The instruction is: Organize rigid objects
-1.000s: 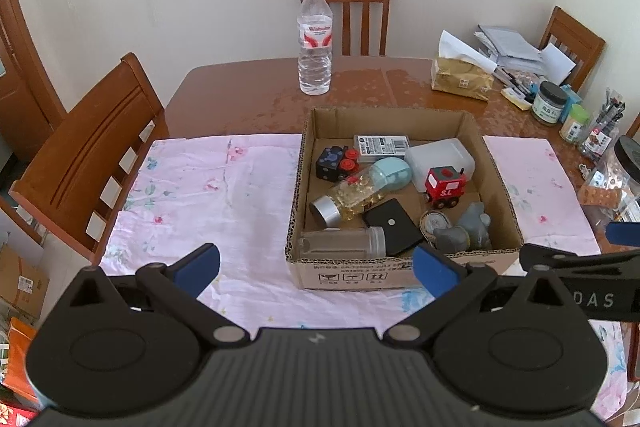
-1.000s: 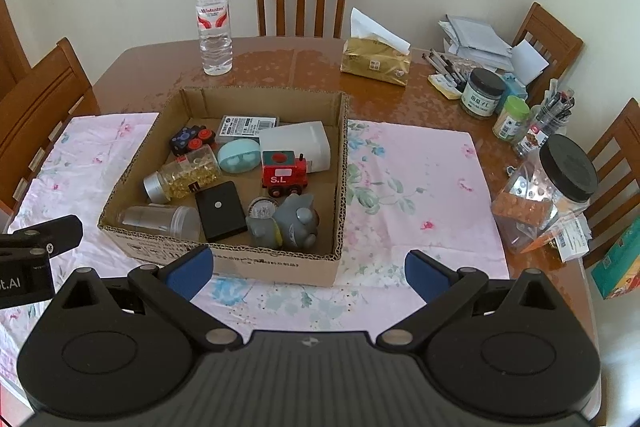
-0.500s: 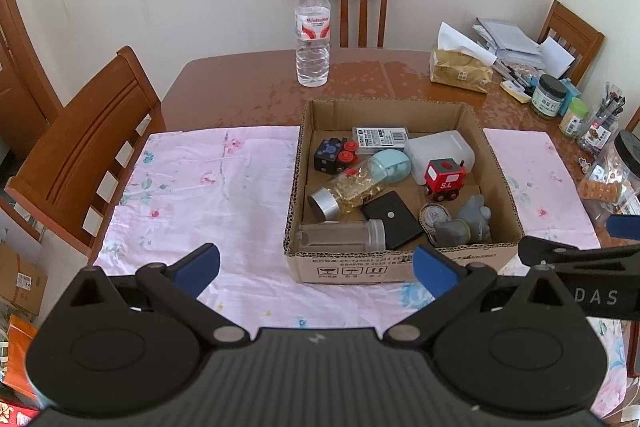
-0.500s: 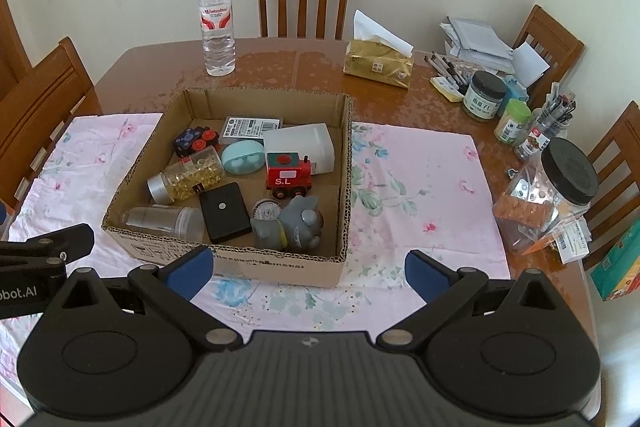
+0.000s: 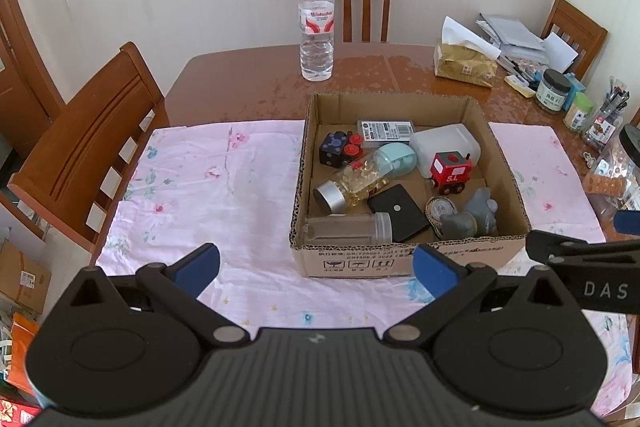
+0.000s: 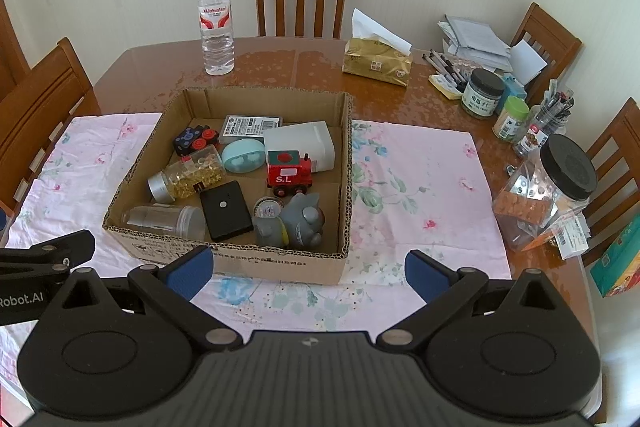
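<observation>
1. Both grippers, left [image 5: 316,267] and right [image 6: 308,269], hang spread and empty before the box [image 6: 240,261].
2. Toys lie inside; we'd drop straight over the train [image 6: 289,173] and pinch its sides.

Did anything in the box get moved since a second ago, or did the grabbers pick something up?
Nothing was picked up or let go. Only the cameras shifted: the cardboard box sits a little lower in the left wrist view now, so that gripper drifted slightly. The left gripper and right gripper are open and empty as before, and the red toy train and the rest lie where they were.
</observation>
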Demonstrator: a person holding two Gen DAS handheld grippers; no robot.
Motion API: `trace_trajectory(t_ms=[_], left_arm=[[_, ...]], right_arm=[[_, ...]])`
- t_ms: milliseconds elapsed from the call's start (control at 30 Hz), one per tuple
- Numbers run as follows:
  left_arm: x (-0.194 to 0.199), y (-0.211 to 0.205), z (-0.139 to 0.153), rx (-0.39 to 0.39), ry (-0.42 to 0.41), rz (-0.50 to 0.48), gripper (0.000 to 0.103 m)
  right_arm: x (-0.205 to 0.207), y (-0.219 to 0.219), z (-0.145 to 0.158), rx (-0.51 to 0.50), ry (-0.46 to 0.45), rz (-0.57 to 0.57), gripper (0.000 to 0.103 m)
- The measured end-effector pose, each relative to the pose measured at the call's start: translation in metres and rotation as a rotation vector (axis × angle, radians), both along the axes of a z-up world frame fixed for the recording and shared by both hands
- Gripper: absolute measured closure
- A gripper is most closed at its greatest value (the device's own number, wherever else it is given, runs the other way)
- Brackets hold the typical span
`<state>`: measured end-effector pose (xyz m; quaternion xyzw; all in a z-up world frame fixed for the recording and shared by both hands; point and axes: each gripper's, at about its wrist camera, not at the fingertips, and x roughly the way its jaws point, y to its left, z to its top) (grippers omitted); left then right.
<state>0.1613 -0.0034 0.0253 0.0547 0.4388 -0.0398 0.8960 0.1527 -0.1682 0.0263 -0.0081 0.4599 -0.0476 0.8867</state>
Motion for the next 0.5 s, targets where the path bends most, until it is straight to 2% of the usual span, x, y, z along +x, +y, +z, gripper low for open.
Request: trace_trajectory(t_ms=[500], left_arm=[[-0.0005,-0.0033,-0.0021,0.003,0.005,-0.008,0.001]], right_arm=[[-0.0034,-0.0015,-0.0001,-0.004,-0.001,-0.008,0.0]])
